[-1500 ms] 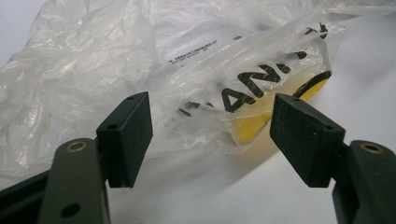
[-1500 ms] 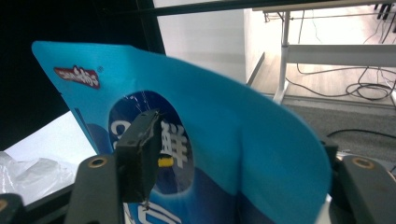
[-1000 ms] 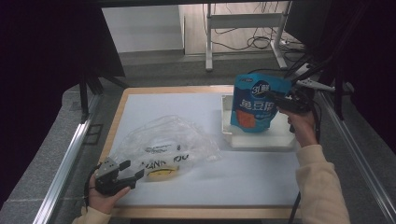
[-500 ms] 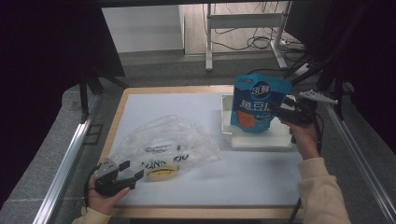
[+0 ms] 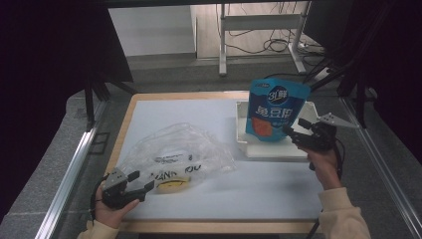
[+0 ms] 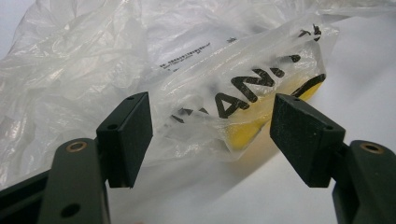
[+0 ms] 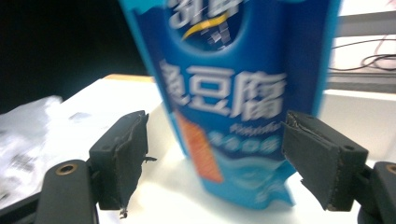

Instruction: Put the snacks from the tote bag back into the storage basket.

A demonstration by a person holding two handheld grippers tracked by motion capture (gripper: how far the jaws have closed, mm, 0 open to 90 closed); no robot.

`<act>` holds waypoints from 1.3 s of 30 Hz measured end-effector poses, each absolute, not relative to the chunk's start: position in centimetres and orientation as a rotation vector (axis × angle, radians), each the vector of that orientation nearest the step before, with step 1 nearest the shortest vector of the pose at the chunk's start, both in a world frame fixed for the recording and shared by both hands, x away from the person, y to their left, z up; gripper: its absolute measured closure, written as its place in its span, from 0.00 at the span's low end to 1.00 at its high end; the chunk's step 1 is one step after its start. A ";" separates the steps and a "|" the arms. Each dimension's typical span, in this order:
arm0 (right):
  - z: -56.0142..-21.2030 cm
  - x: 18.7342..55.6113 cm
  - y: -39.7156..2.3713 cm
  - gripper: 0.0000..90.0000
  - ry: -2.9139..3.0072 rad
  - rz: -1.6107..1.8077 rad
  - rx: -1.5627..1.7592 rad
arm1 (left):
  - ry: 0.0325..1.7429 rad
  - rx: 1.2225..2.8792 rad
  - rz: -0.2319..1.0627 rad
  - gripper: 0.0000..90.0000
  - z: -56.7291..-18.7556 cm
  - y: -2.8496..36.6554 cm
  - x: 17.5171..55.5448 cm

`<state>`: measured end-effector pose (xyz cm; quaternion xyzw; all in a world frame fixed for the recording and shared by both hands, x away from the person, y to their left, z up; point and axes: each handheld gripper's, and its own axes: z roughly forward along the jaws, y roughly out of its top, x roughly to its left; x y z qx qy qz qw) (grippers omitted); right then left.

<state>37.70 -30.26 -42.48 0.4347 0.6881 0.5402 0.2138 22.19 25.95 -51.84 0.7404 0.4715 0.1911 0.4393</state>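
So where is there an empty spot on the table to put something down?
The white mat is bare behind the plastic bag, left of the tray. It is also bare in front of the tray. The blue pouch fills the tray, and the bag crowds the near left.

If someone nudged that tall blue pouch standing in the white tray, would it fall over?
Probably. The blue pouch stands upright, much taller than its base, so it looks apt to tip. Its soft, slightly creased sides suggest it would flex rather than stay stiff. The white tray rim might stop it sliding.
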 end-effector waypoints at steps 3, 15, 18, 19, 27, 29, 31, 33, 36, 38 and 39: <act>-43.0 36.6 -29.3 0.25 1.956 1.513 1.174 | 1.171 1.843 0.475 0.33 -51.8 25.8 22.2; -47.3 32.7 -24.0 0.25 2.218 1.497 1.051 | 1.159 1.852 0.482 0.33 -51.9 25.8 21.9; -48.4 32.4 -23.0 0.25 2.265 1.473 1.030 | 1.154 1.860 0.482 0.33 -51.9 25.7 21.9; -48.7 32.3 -22.8 0.25 2.275 1.465 1.022 | 1.155 1.861 0.479 0.33 -52.0 25.6 22.0; -50.2 32.1 -21.5 0.25 2.351 1.407 0.977 | 1.159 1.863 0.483 0.33 -52.0 25.6 21.9; -50.2 32.0 -21.6 0.25 2.344 1.417 0.978 | 1.159 1.862 0.484 0.33 -52.0 25.5 21.9; -50.1 32.0 -21.7 0.25 2.338 1.427 0.982 | 1.159 1.864 0.483 0.33 -52.0 25.5 22.0; -50.1 32.0 -21.8 0.25 2.340 1.422 0.983 | 1.159 1.864 0.482 0.33 -52.0 25.5 22.0; -50.3 32.0 -22.0 0.25 2.339 1.418 0.990 | 1.160 1.864 0.484 0.33 -52.0 25.5 22.1; -50.4 32.0 -22.1 0.25 2.337 1.420 0.990 | 1.161 1.867 0.490 0.33 -52.1 25.5 22.2; -50.5 32.0 -22.0 0.25 2.340 1.415 0.994 | 1.161 1.867 0.491 0.33 -52.1 25.5 22.2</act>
